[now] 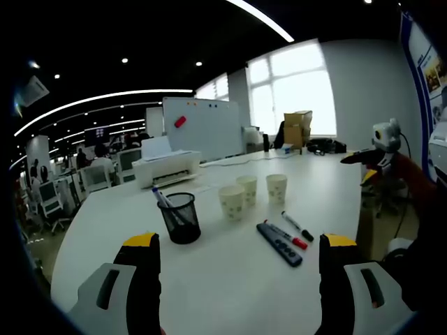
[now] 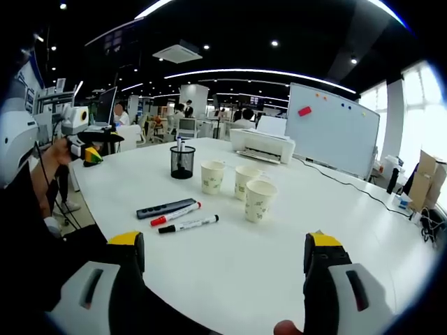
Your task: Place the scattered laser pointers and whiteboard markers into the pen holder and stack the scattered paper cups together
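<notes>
The white worktop (image 2: 293,230) carries a black mesh pen holder (image 2: 182,162), three paper cups (image 2: 237,183) in a row, a laser pointer (image 2: 165,208), two markers (image 2: 183,218) and, far off, a white printer (image 2: 262,144).

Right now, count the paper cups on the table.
3, upright in a loose row mid-table: one nearest the pen holder, one in the middle, one at the far end. None stacked.

Left gripper view: looks from the near edge across the worktop (image 1: 230,279) toward the whiteboard (image 1: 202,129) and windows, things near ahead.
Right gripper view: looks from another edge across the worktop (image 2: 293,237) into the office.
Shared: pen holder (image 1: 180,218) (image 2: 182,162), three paper cups (image 1: 250,192) (image 2: 237,185), markers (image 1: 295,230) (image 2: 183,218).
</notes>
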